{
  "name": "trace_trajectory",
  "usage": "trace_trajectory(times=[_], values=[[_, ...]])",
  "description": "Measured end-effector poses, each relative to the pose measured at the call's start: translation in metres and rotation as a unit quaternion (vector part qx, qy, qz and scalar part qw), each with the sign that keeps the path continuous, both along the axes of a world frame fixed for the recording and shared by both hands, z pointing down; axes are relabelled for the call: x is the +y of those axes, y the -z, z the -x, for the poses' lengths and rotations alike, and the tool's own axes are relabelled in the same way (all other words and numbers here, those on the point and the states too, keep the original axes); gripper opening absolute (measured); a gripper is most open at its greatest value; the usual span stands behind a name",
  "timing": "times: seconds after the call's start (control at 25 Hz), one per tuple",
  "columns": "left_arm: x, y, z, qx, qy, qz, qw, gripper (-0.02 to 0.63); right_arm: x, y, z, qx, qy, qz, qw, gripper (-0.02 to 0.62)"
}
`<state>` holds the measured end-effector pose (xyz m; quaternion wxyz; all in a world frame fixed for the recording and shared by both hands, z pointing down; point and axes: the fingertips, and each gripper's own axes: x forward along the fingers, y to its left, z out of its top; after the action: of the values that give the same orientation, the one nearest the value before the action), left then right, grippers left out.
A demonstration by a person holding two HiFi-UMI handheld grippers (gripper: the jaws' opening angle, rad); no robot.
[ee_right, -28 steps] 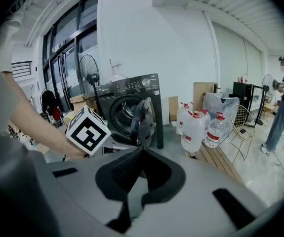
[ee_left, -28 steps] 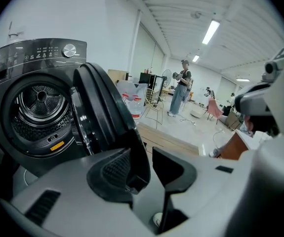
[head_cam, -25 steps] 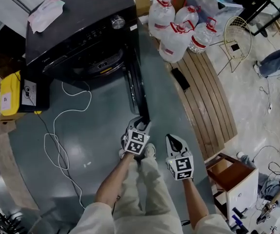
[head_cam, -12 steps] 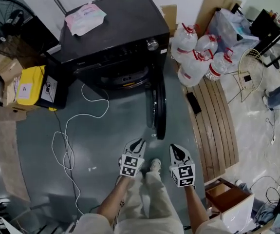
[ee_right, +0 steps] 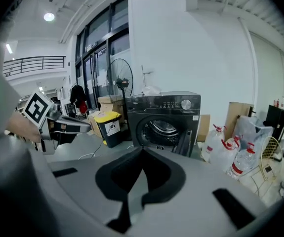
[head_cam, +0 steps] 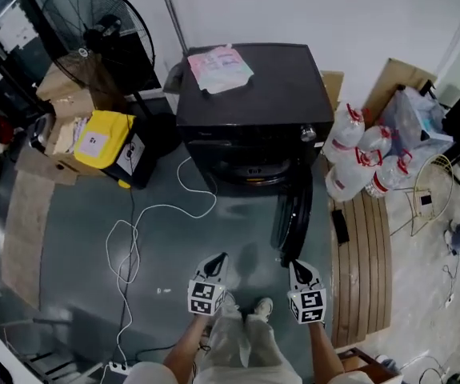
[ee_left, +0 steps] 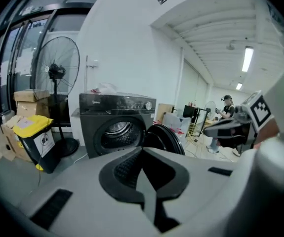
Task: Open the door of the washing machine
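Note:
The black washing machine (head_cam: pixel 254 110) stands against the white wall, and its round door (head_cam: pixel 292 218) hangs open, swung out to the right of the drum opening (head_cam: pixel 250 170). Both grippers are held well back from it, above the floor. My left gripper (head_cam: pixel 220 257) is shut with nothing in it, its pads meeting at the tip (ee_left: pixel 142 149). My right gripper (head_cam: pixel 294 264) is likewise shut and empty (ee_right: pixel 142 149), a short way below the door's free edge. The left gripper view shows the drum (ee_left: pixel 117 132) and open door (ee_left: pixel 164 139) ahead; so does the right gripper view, with the door (ee_right: pixel 183 143) edge-on.
A pink packet (head_cam: pixel 219 66) lies on top of the machine. To its left are a standing fan (head_cam: pixel 98 30), a yellow-lidded bin (head_cam: pixel 106 138) and cardboard boxes. A white cable (head_cam: pixel 138 230) snakes over the floor. Water bottles (head_cam: pixel 358 166) and a slatted wooden board (head_cam: pixel 362 262) lie at the right.
My left gripper came off the door's edge, drew back and closed. Both grippers pulled away from the machine and rose. The door stays open.

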<state>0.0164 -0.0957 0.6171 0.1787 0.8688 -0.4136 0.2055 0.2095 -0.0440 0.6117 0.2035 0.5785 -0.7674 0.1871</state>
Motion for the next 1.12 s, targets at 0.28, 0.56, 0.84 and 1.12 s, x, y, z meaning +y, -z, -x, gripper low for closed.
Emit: trace_trajectory(times=[0.28, 0.56, 0.84, 1.12], values=[[-0.005, 0.073, 0.053, 0.011, 0.063, -0.03, 0.9975, 0.008, -0.025, 0.059, 0.017, 0.005, 0.023, -0.033, 0.999, -0.002], [-0.009, 0.135, 0.07, 0.003, 0.069, -0.062, 0.9957, 0.008, -0.043, 0.118, 0.017, -0.004, 0.027, -0.067, 0.997, -0.002], [-0.014, 0.182, 0.069, 0.012, 0.075, -0.092, 0.9928, 0.008, -0.041, 0.165, 0.012, -0.006, 0.019, -0.091, 0.996, -0.002], [-0.01, 0.209, 0.062, 0.007, 0.066, -0.115, 0.9912, 0.008, -0.032, 0.196, 0.002, 0.0, 0.008, -0.115, 0.993, -0.002]])
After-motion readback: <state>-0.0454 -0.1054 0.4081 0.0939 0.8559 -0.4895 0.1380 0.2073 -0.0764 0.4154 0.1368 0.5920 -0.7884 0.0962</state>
